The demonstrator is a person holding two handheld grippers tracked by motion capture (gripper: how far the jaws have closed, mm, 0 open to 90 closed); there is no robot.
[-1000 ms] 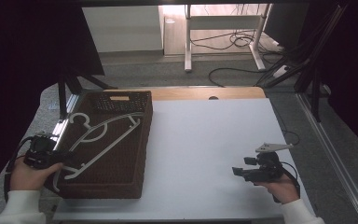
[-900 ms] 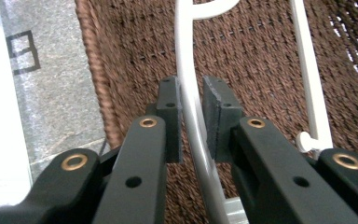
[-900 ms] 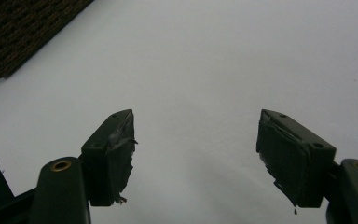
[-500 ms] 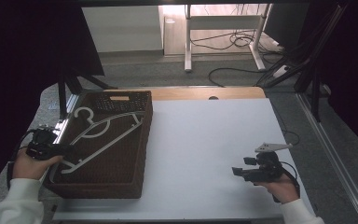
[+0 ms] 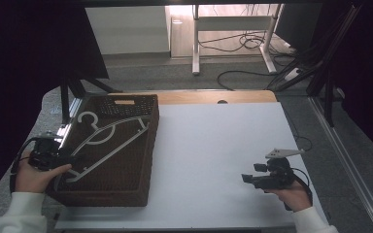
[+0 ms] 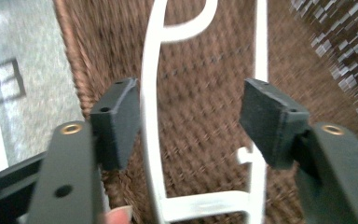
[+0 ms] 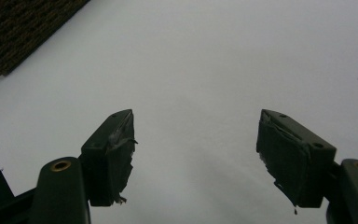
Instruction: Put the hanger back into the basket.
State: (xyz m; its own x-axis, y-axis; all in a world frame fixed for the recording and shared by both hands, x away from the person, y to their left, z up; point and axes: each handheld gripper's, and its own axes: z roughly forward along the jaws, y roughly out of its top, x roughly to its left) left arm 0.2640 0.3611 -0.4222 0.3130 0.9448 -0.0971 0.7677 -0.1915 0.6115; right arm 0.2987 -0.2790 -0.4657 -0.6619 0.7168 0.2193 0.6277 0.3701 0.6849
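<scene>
A white hanger [image 5: 108, 141] lies inside the brown wicker basket [image 5: 141, 167].

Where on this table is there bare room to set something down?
The white tabletop is bare between the brown wicker basket and the right gripper, through to the far edge. It is crowded inside the basket, where the white plastic hanger lies by the left gripper.

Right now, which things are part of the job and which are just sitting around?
Part of the job:
white hanger, lying in the basket
brown woven basket
left gripper, jaws just opened, hanger arm between them, pads off it

Just sitting around:
right gripper, open over the white table
floor cables
</scene>
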